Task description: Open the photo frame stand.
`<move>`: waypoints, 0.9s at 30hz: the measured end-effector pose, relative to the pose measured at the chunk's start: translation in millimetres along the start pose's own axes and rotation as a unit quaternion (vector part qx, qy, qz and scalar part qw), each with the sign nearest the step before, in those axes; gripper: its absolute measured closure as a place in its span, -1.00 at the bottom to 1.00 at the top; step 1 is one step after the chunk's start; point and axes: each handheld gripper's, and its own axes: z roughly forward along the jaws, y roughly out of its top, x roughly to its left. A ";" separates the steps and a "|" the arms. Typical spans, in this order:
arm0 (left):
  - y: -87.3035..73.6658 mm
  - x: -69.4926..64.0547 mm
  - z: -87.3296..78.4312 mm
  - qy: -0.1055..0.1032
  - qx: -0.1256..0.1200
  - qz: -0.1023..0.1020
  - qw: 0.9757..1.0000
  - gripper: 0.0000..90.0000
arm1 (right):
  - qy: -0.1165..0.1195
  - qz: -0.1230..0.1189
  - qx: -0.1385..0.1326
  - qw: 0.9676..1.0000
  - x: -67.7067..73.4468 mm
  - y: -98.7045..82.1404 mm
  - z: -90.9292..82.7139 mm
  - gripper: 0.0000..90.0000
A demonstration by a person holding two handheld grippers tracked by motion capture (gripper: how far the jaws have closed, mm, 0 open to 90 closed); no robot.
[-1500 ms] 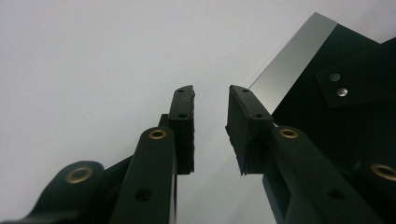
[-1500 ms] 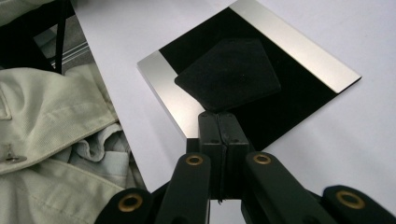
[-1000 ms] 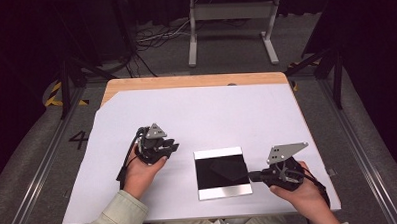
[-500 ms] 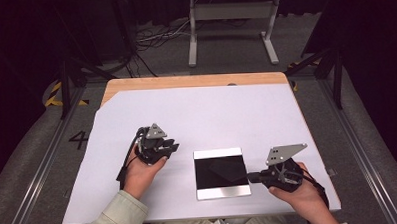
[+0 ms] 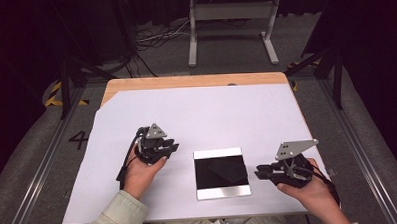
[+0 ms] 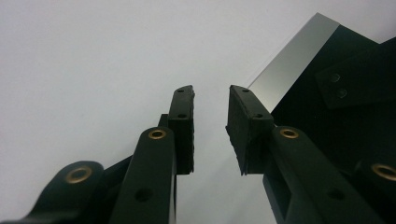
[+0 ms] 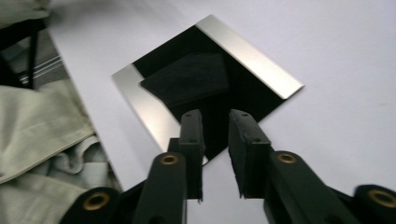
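Right hand: the person's right hand [image 5: 309,190], at the near right, holds the right claw [image 5: 259,172], which points left toward the plate.
Right claw: its jaws stand a small way apart with nothing between them; in the right gripper view their tips [image 7: 215,122] hang over the near corner of the plate. I cannot tell if they touch it.
Plate: a square plate [image 5: 221,172] with a dark mirror-like middle and silvery strips along its near and far edges lies flat on the white surface [image 5: 221,116], near the front edge, between the two claws.
Sleeve: a pale green sleeve [image 5: 117,217] comes in at the near left; folds of the same cloth [image 7: 42,130] show at the left of the right gripper view.
Left hand: the left hand [image 5: 141,169] holds the left claw [image 5: 173,146], just left of the plate, pointing right.
Left claw: jaws a little apart, empty; in the left gripper view the plate's silvery edge [image 6: 292,63] lies just beyond the tips [image 6: 211,100].
Far edge: a wooden board [image 5: 195,81] shows past the white sheet.
Floor beyond: a grey metal stand [image 5: 231,26] and loose cables [image 5: 151,38].
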 end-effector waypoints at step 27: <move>-2.6 1.7 -2.1 0.002 0.000 -0.002 1.000 0.59 | -0.030 0.024 -0.024 0.999 -18.0 29.0 -0.7 0.30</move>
